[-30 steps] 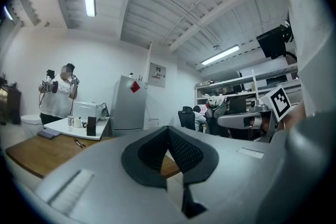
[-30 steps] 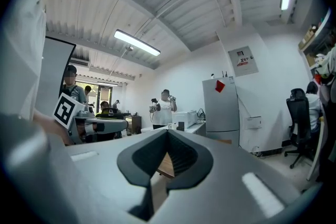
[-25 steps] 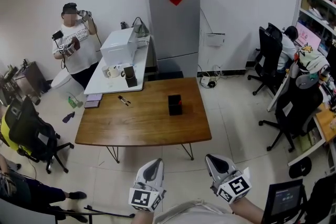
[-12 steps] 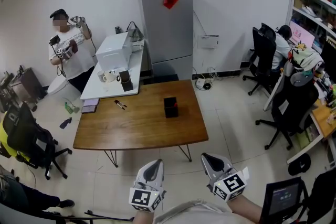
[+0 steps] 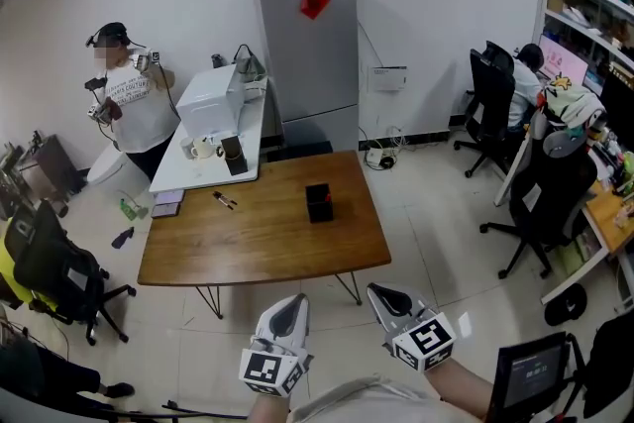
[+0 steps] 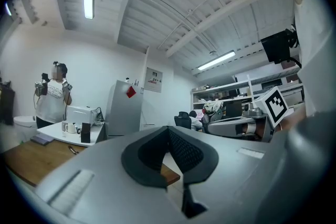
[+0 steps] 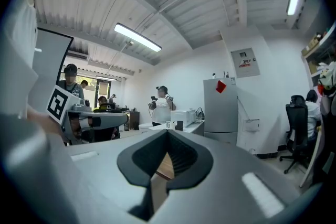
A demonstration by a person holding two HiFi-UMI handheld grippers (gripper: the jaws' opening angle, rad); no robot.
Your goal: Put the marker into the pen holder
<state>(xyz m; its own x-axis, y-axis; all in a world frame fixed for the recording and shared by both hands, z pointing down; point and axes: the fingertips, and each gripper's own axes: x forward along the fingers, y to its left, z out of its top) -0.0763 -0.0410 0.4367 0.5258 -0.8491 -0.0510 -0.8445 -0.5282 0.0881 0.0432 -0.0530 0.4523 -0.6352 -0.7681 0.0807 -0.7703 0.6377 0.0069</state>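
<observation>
In the head view a dark marker (image 5: 224,200) lies near the far left corner of the wooden table (image 5: 248,243). A black pen holder (image 5: 318,203) stands upright right of the table's middle, about a hand's length of tabletop away from the marker. Both grippers hover near me, off the table's near edge. The left gripper (image 5: 287,305) and the right gripper (image 5: 382,293) are shut and hold nothing. The left gripper view shows its shut jaws (image 6: 168,130) and the marker (image 6: 72,150) far off on the table. In the right gripper view the shut gripper (image 7: 168,134) hides the holder.
A white side table (image 5: 213,168) with a printer (image 5: 208,99), cups and a black box abuts the far left. Behind stand a grey fridge (image 5: 307,64) and a person (image 5: 124,104). Office chairs (image 5: 50,267) flank the table, with more chairs (image 5: 540,203) and desks at right.
The right gripper has shifted left, closer to the left one. The whole head view has drifted slightly. The standing person at the back has lowered the hands.
</observation>
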